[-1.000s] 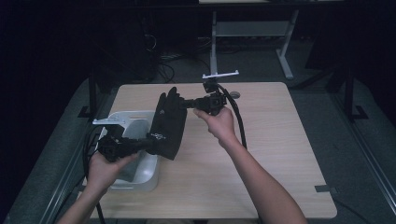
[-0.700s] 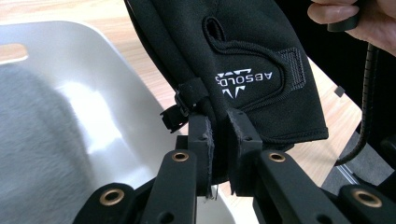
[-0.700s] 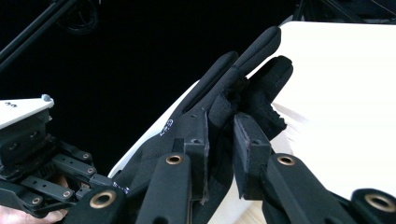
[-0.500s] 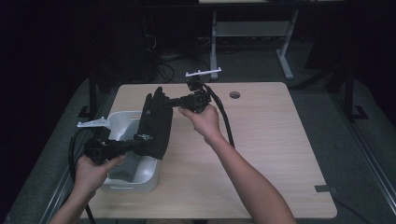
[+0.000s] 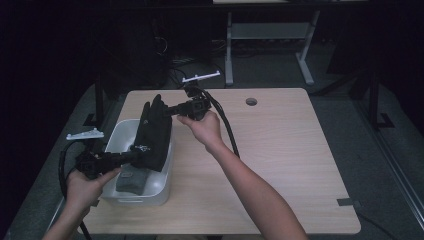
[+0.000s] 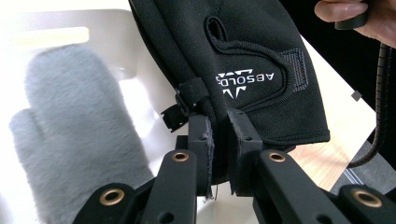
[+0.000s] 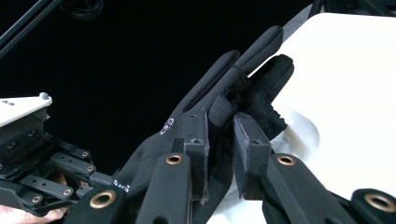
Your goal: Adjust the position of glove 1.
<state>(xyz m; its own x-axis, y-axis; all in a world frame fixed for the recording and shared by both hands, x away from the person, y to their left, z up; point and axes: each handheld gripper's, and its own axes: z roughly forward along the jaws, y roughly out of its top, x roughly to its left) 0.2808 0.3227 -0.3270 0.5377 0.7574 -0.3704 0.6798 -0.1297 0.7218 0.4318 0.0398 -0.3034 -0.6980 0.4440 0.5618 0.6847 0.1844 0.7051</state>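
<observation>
Leftward is where both hands and the black glove (image 5: 154, 131) have gone since a second ago: then the glove hung over the bin's right edge, and now it is above the white bin (image 5: 119, 136) itself, with the left claw (image 5: 134, 155) drawn back toward the worktop's (image 5: 280, 150) near left corner.

Each claw is clamped on the glove. In the left gripper view the left claw (image 6: 218, 140) pinches the cuff end, next to a small strap buckle. In the right gripper view the right claw (image 7: 219, 140) nips the finger end, where the glove's fingers stick out past the pads. From above, the right claw (image 5: 176, 110) sits at the glove's far top corner.

So the glove is stretched between the two, long axis running from the near left up to the far right of the bin, held on edge and clear of the bin floor. A grey fuzzy mitten (image 6: 70, 135) lies inside the bin, below and to the left of the glove. The coming move, I judge, is a lowering into the bin: the cuff end is the lower and nearer the mitten.

White lettering on the glove's back reads "ABSOL", upside down in the left gripper view, with the rest folded out of sight; a small logo sits beneath it.
</observation>
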